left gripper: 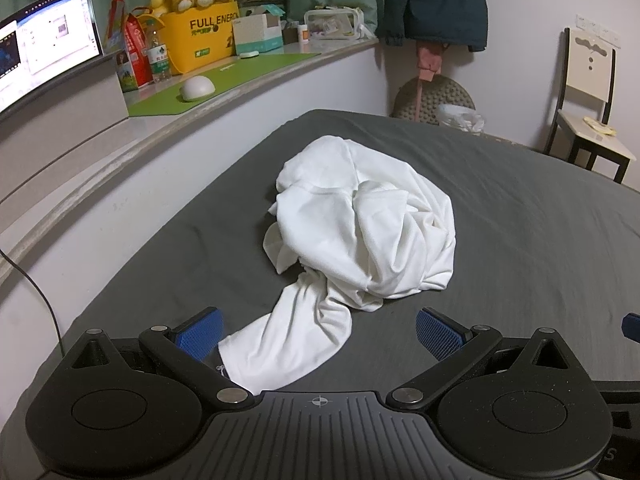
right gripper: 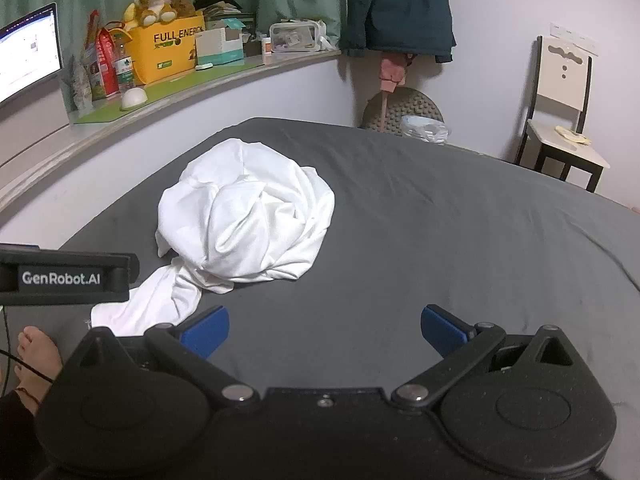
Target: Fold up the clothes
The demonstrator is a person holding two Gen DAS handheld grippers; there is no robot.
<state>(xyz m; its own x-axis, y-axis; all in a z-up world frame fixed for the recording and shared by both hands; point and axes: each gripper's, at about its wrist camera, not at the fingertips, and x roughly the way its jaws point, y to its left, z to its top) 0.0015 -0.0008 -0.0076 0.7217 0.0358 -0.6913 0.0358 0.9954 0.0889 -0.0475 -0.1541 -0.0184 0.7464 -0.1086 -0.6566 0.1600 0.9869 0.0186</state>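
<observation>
crumpled white garment on the bed

the left hand-held gripper [left gripper: 318,334] is open over the near cloth end. the right hand-held gripper [right gripper: 325,334] is open, empty. the white garment [left gripper: 360,224] lies bunched on the grey bed [left gripper: 520,240].

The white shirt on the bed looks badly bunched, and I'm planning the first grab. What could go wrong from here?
1. The white shirt lies in a crumpled heap, so a pinch may catch several layers and lift the whole bundle.
2. The left gripper, open, faces only the trailing end; pulling that may drag the heap across the grey bed sheet and not spread it.
3. The right gripper, open, is over bare sheet and might pinch bedding.
</observation>
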